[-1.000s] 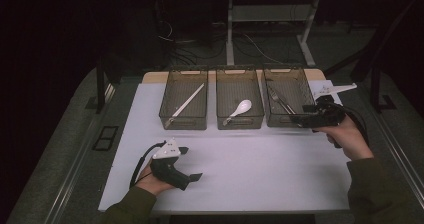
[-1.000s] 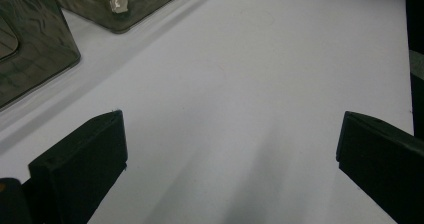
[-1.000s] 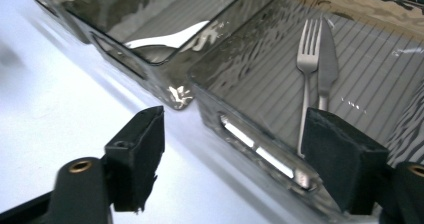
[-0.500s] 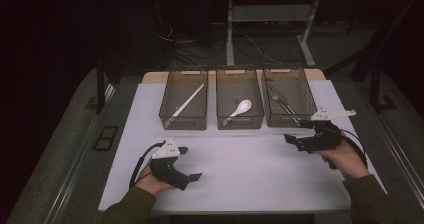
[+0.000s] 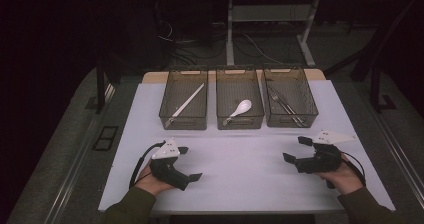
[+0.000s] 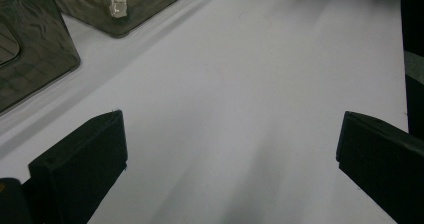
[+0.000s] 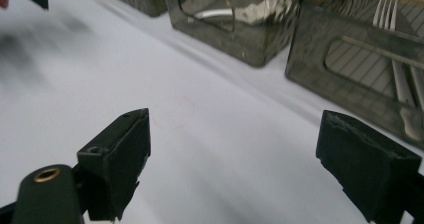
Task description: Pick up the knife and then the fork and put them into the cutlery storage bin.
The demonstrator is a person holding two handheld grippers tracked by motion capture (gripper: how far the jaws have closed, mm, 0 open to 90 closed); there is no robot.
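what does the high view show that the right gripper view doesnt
The high view takes in all three bins in a row: the left bin with a long white utensil, the middle bin with a white spoon, the right bin, plus both forearms and the left hand-held gripper, open and empty. The right gripper view gives a close look at fork tines in the right bin and at the right hand-held gripper, jaws wide, nothing between them. Both show the white table cover and the bins' near walls.

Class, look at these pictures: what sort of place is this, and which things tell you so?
Probably a lab or workshop set up for sorting cutlery: three clear bins on a white-covered table, dark surroundings, cables on the floor.
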